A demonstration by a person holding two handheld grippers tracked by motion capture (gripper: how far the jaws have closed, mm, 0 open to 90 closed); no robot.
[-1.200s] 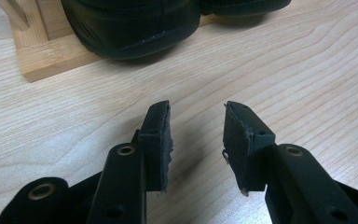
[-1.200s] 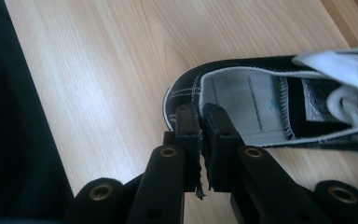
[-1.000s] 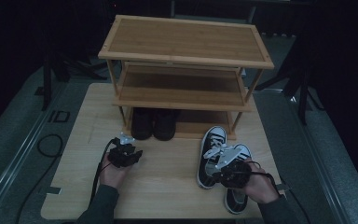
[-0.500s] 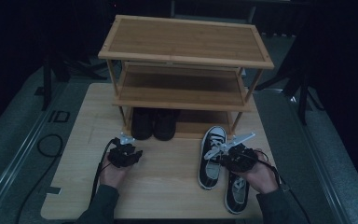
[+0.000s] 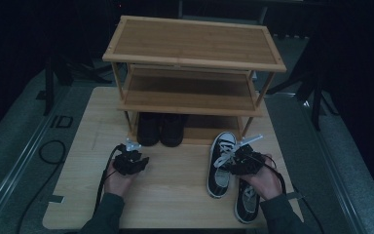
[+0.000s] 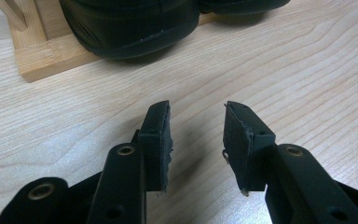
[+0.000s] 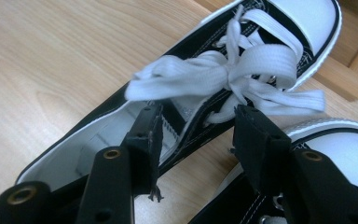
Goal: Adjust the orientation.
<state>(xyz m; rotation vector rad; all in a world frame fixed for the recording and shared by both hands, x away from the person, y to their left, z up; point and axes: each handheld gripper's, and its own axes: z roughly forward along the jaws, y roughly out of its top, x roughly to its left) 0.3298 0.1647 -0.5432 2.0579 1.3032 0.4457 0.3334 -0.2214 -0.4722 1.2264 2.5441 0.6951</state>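
Bare table (image 5: 175, 195) between hands — passable, black shoes (image 5: 159, 129) block shelf (image 5: 192, 100) mouth

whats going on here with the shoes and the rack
A person at a wooden table holds a pair of tongs in each hand. The right tongs have just been opening and now straddle the side wall of a black-and-white sneaker, not pressing on it. Its mate lies beside it, nearer the person. The left tongs stand open over bare tabletop, close to a pair of black shoes on the bottom shelf of a bamboo shoe rack.
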